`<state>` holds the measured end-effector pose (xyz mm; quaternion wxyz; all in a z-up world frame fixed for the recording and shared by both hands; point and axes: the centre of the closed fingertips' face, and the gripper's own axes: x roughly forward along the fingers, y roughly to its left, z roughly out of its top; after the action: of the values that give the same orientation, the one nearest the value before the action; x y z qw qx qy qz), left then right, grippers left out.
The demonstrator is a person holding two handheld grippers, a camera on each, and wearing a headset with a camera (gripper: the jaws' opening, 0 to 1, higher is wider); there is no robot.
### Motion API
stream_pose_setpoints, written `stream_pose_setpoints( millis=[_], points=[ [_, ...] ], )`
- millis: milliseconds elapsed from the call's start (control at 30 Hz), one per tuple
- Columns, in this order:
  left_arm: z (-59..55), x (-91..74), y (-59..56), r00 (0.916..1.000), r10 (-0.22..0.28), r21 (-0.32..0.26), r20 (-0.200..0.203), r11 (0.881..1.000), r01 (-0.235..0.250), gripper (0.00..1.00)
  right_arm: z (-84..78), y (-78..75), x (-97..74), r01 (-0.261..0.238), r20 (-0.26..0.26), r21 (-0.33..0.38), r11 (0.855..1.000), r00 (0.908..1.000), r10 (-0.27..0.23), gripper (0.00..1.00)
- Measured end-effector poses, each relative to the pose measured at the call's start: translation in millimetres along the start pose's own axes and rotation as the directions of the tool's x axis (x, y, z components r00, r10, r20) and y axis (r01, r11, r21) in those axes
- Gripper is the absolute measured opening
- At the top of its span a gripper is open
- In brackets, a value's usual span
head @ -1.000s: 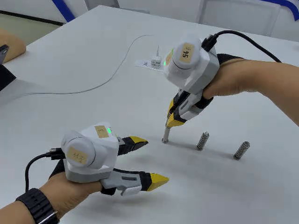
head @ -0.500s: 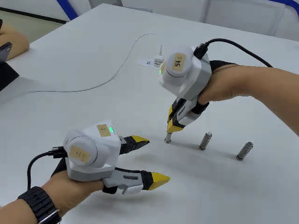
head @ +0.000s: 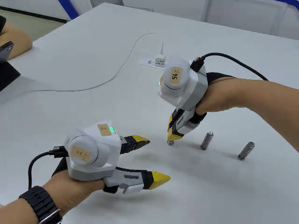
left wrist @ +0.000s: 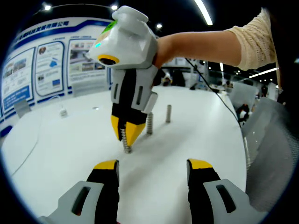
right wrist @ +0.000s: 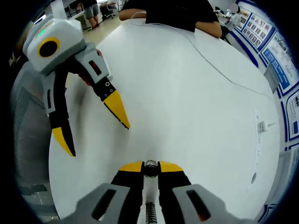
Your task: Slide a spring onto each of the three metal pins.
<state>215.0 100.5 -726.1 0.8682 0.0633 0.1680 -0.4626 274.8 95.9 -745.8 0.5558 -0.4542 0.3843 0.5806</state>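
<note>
— Where's the spring (left wrist: 124, 135)?
— Upright over the near pin (left wrist: 127, 150) standing on the table (head: 93, 107), axis vertical, pinched in my right gripper (head: 174, 136) jaws. Left gripper (head: 156, 158) wide, aside. Next, I judge: push straight down.

Place: looking like an open office or lab hall.
Walls: printed posters (left wrist: 46, 60) with blue headers are hanging in a row.
Ceiling: strip lights (left wrist: 203, 11) are glowing overhead.
Furniture: a wide white surface (head: 93, 56) is filling the room's middle, with a grey mesh chair (left wrist: 273, 140) standing at its edge.
Far edge: a person (right wrist: 168, 14) in dark clothing is sitting there.
</note>
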Motion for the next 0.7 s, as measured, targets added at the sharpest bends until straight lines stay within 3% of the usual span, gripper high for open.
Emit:
stream_pose_setpoints(
  millis=[700],
  points=[
    [0.4,0.0,-0.4,1.0,0.003,0.002,-0.003,1.0,-0.003,0.59,-8.3,-2.3,13.4,0.009,0.004,0.02,1.0,1.0,-0.009,0.13]
  ],
)
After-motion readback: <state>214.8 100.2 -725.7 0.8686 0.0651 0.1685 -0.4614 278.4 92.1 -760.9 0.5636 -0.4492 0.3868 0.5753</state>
